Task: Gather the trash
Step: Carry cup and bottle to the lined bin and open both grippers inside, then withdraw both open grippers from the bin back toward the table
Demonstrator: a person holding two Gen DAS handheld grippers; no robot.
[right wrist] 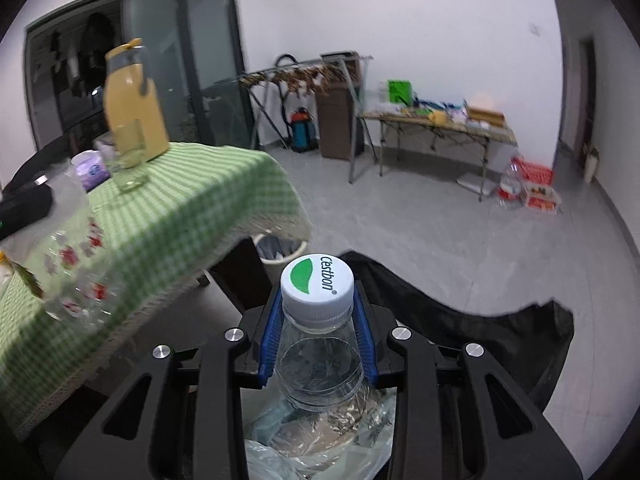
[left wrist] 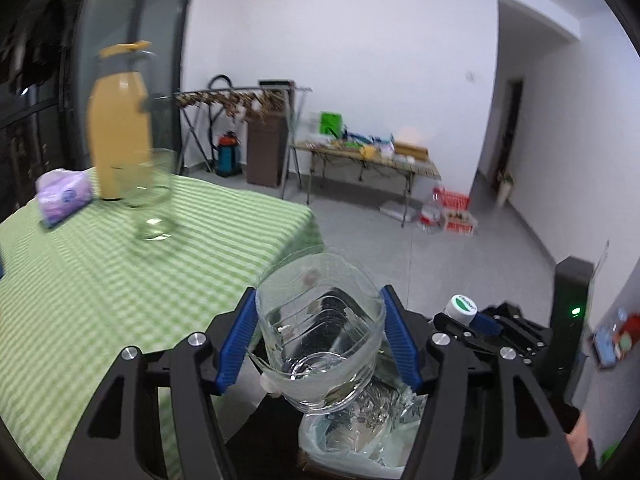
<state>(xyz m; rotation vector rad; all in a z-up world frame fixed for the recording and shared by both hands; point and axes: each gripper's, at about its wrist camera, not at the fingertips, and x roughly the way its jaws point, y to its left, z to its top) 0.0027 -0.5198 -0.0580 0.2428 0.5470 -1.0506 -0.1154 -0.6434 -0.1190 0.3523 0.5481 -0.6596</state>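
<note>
My left gripper (left wrist: 320, 340) is shut on a clear plastic bottle (left wrist: 320, 336), seen base-first, with its blue pads against both sides. It hangs over a trash bin lined with a clear bag (left wrist: 360, 436) that holds foil and paper scraps. My right gripper (right wrist: 318, 340) is shut on a second clear plastic bottle (right wrist: 318, 360) with a white and green cap (right wrist: 317, 280), also above the bin bag (right wrist: 320, 448). The right gripper and its capped bottle show in the left wrist view (left wrist: 464, 312) at the right. The left gripper's bottle shows blurred in the right wrist view (right wrist: 72, 264).
A table with a green checked cloth (left wrist: 100, 280) stands at the left. On it are a yellow pitcher (left wrist: 120, 128), a glass (left wrist: 152, 200) and a purple tissue pack (left wrist: 64, 196). A small lined bin (right wrist: 278, 250) stands beyond the table corner. A black chair back (right wrist: 480, 340) is on the right.
</note>
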